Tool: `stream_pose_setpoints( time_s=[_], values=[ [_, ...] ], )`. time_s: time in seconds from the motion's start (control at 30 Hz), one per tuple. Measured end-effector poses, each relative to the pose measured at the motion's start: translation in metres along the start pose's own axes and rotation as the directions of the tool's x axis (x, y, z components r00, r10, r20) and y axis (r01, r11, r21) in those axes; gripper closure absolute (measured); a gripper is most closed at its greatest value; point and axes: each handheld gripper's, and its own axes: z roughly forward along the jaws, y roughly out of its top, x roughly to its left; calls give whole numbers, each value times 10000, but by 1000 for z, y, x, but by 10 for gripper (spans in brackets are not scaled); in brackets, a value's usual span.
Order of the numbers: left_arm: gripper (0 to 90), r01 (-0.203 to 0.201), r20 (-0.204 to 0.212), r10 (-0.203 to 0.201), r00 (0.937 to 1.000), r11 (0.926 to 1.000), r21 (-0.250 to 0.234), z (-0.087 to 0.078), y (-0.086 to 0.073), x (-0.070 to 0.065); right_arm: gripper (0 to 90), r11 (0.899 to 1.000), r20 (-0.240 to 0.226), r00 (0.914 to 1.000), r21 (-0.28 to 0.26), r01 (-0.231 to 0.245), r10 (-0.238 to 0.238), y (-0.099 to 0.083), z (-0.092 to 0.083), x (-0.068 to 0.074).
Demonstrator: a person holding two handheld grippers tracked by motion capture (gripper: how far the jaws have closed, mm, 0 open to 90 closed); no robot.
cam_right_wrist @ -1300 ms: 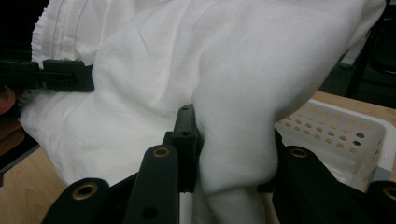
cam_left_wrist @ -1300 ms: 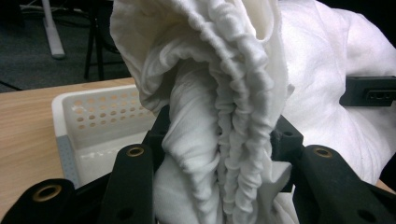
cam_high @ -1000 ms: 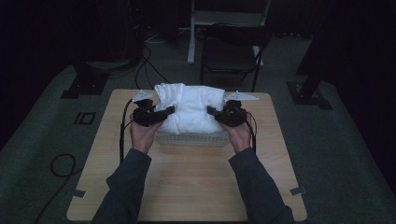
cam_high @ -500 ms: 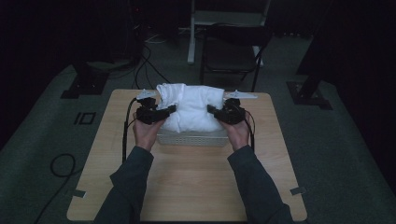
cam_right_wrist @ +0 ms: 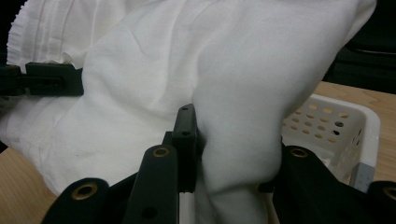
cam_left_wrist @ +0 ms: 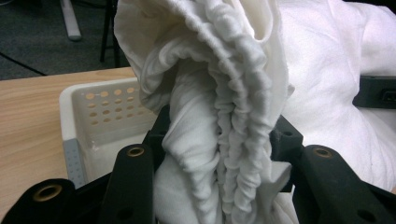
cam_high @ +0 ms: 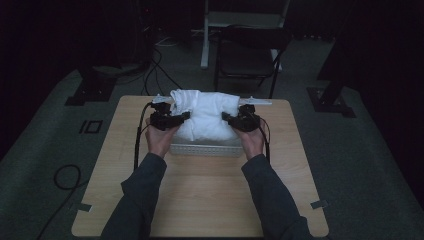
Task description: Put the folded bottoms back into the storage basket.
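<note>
A wooden table (cam_high: 200, 195) was seen from above in a dim room, with a chair (cam_high: 247, 55) set behind its far edge. On the far half of the table, a white perforated basket (cam_high: 205, 148) was placed, and a bundle of white cloth (cam_high: 204, 115) was held over and partly inside it.

At the left, the left gripper (cam_high: 175, 119) was held in the person's left hand (cam_high: 160, 141), its cable (cam_high: 137, 145) trailed along the forearm. In the left gripper view, its jaws were pinched onto a thick, gathered fold of the cloth (cam_left_wrist: 219, 140), the ruffled hem being squeezed between them. The basket wall (cam_left_wrist: 100, 112) with its rows of holes was seen just beside that fold.

In the middle, the cloth was bunched into a loose mound, draped from one gripper to the other.

At the right, the right gripper (cam_high: 235, 120) was held in the right hand (cam_high: 252, 142). In the right gripper view, its jaws were clamped onto a smoother, rounded fold of the cloth (cam_right_wrist: 238, 140), with the basket rim (cam_right_wrist: 336, 112) just behind.

The cloth was judged to be soft, light and limp, so that it would sag and slip unless bunched. A hold on thick gathered folds at both ends, as shown, was judged the most secure; a single thin layer could be pulled free.
</note>
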Motion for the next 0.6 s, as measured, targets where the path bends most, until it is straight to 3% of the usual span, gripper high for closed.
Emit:
stream_pose_setpoints(
  time_s=[0.6],
  values=[
    [557,116,-525,-82,9986,9979,642,31,-5,7,694,9974,844,9963,682,-233,175,-6,26,-9]
  ],
)
